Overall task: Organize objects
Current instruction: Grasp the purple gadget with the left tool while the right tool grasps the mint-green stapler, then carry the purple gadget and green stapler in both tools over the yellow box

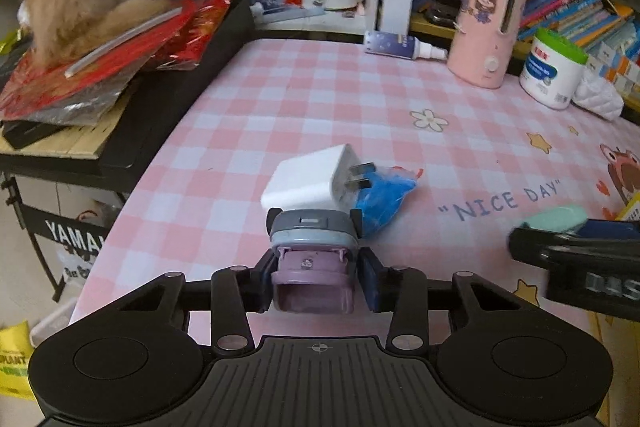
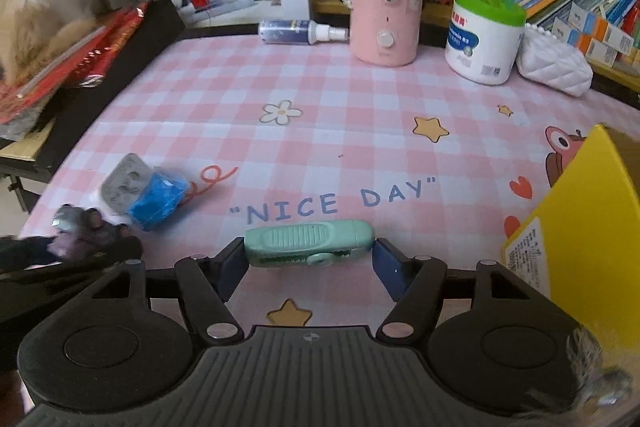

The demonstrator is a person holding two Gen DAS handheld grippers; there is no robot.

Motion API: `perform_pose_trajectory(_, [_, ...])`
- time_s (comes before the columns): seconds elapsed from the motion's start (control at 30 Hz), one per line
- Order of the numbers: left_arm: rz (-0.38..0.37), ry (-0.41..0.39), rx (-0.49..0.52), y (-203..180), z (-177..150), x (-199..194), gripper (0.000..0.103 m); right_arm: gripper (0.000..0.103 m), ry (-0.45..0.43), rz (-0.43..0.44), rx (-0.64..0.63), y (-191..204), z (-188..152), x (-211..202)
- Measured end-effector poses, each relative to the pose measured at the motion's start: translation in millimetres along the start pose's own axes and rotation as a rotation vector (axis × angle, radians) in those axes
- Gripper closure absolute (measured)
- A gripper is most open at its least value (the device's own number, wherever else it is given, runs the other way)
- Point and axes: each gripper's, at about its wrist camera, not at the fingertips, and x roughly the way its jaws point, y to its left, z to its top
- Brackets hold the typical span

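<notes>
Left gripper (image 1: 314, 281) clamps purple toy car (image 1: 312, 259); white charger (image 1: 310, 181) just ahead.

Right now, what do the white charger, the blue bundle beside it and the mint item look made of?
White charger: hard plastic, smooth satin shell; two prongs look metal. Blue bundle: something blue in clear film, judging by crinkles and glints; contents unclear. Mint item: molded plastic, matte, with a ribbed slider and toothed edge.
</notes>
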Motion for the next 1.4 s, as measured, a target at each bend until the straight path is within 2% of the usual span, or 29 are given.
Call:
perform_pose_trajectory(0.13, [-0.017, -0.022, -0.046, 8, -6, -18, 0.064, 0.038, -0.024, 0.020, -0.022, 3, -6, -20])
perform_pose_trajectory(0.47, [-0.129, -0.080, -0.100, 17, -39, -98, 0.064, 0.038, -0.033, 0.041, -0.047, 11, -34, -70])
perform_pose_trajectory(0.6, [-0.164, -0.088, -0.080, 19, -60, -127, 0.064, 0.038, -0.072, 0.046, -0.073, 15, -50, -99])
perform_pose_trajectory(0.77, [-0.206, -0.082, -0.062, 20, -89, -160, 0.064, 0.038, -0.114, 0.036, -0.094, 15, -79, -137])
perform_pose_trajectory(1.1, [-0.282, -0.107, -0.033, 26, -141, -228, 0.064, 0.038, -0.100, 0.040, -0.058, 25, -153, -205])
perform_pose_trajectory(1.4, [-0.351, -0.091, 0.038, 13, -176, -257, 0.064, 0.038, -0.122, -0.005, 0.005, 26, -209, -253])
